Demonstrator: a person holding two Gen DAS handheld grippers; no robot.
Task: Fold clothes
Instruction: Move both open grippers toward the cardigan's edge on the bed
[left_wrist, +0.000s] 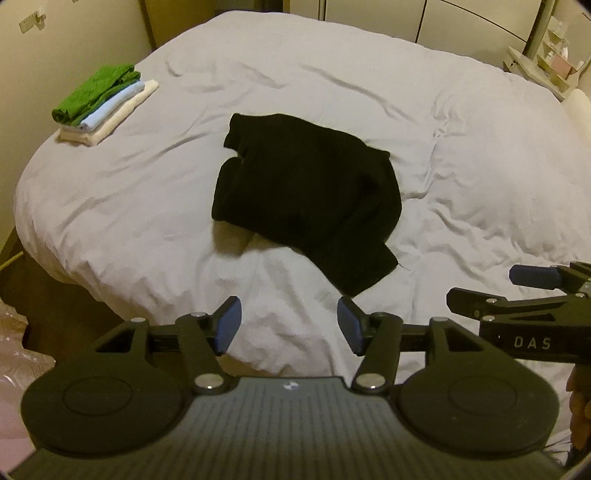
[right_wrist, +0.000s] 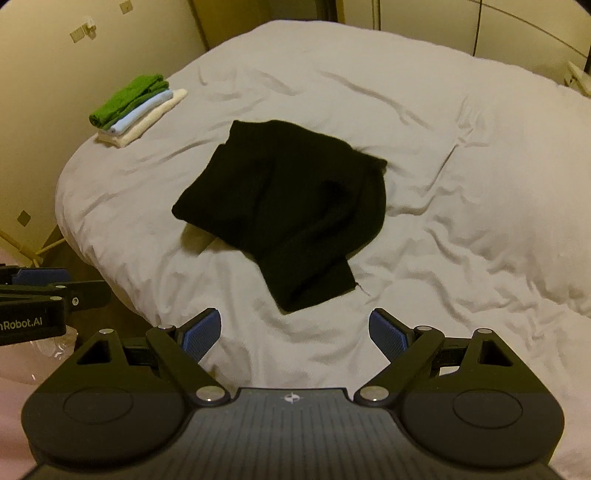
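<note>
Left wrist view. The left gripper (left_wrist: 289, 325) points steeply down over the near edge of the bed (left_wrist: 480, 192). Its jaws stand partly apart with nothing between them; only bare sheet shows in the gap. The black garment (left_wrist: 306, 199) lies roughly folded at the middle of the bed, at twelve o'clock from the fingertips and apart from them. One flap trails toward the gripper, and its near-left edge is lifted off the sheet. A stack of folded clothes (left_wrist: 103, 103), green on top, then blue, then cream, sits at ten o'clock near the bed's far-left edge. The right gripper (left_wrist: 532, 291) enters at three o'clock, seen side-on; its gap cannot be read from this view. Part of a hand (left_wrist: 580, 406) shows at the frame's lower right.

Right wrist view. The right gripper (right_wrist: 295, 332) is likewise angled steeply down, jaws wide apart and empty, over sheet. The black garment (right_wrist: 284, 214) sits at twelve o'clock, its trailing flap nearest the fingertips but not touching. The folded stack (right_wrist: 136, 109) is at ten o'clock. The left gripper (right_wrist: 44, 291) shows at nine o'clock.

Risks, as judged. The garment is bunched and uneven, so a pinch on the trailing flap alone would likely drag the layers open rather than move the bundle whole. The blue pads (right_wrist: 201, 334) may also catch the loose sheet beneath. The dark cloth hides its own edges, making a misjudged grasp point probable.
</note>
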